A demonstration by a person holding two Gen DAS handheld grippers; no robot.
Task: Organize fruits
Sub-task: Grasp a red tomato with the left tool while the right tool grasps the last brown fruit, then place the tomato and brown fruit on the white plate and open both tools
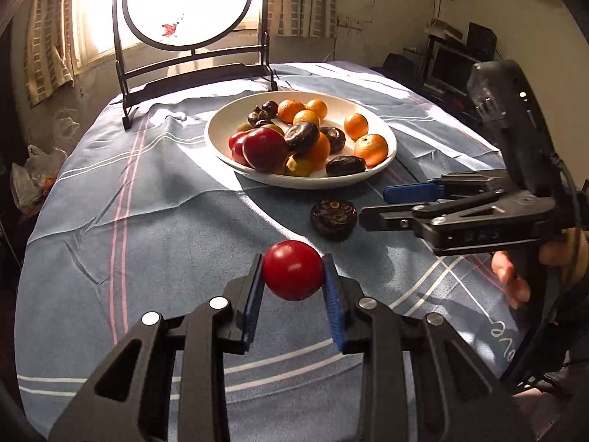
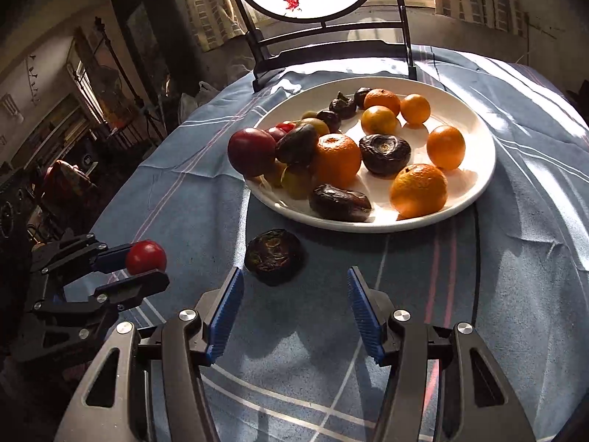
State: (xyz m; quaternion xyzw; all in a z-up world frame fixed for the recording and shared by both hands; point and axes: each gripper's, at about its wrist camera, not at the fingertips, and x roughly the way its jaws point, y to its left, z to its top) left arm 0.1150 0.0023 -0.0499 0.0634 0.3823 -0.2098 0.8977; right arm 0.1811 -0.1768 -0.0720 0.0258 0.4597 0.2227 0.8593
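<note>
Two black grippers with blue ribbed pads work over a round worktop point(image 1: 154, 199) covered in a blue-grey cloth with white and pink stripes. The left gripper point(image 1: 293, 276) is pinching a small, glossy red round fruit point(image 1: 293, 275) between its pads, both of which press against the fruit's sides; in the right wrist view that fruit point(image 2: 145, 257) shows at the far left, clamped at the fingertips above the cloth. The right gripper point(image 2: 295, 287) stands spread with nothing between its pads. Just beyond its left pad point(image 2: 225, 313) a dark, wrinkled, flattened round fruit point(image 2: 274, 256) lies alone on the cloth, near the front rim of the plate and apart from the pad. In the left wrist view this dark fruit point(image 1: 333, 218) sits just left of the right gripper's fingertips.

Farther back rests a wide white shallow plate point(image 2: 482, 180) heaped with fruit: several orange mandarins point(image 2: 418, 190), more dark wrinkled fruits point(image 2: 384, 153), a large dark-red round fruit point(image 2: 251, 151) at the left edge, and a few yellow-green ones point(image 2: 296, 180) underneath. Behind the plate stands a black metal frame holding a round white panel with a red leaf motif point(image 1: 188, 3), backlit by a bright window. A person's fingers point(image 1: 510, 276) show under the right gripper's handle.
</note>
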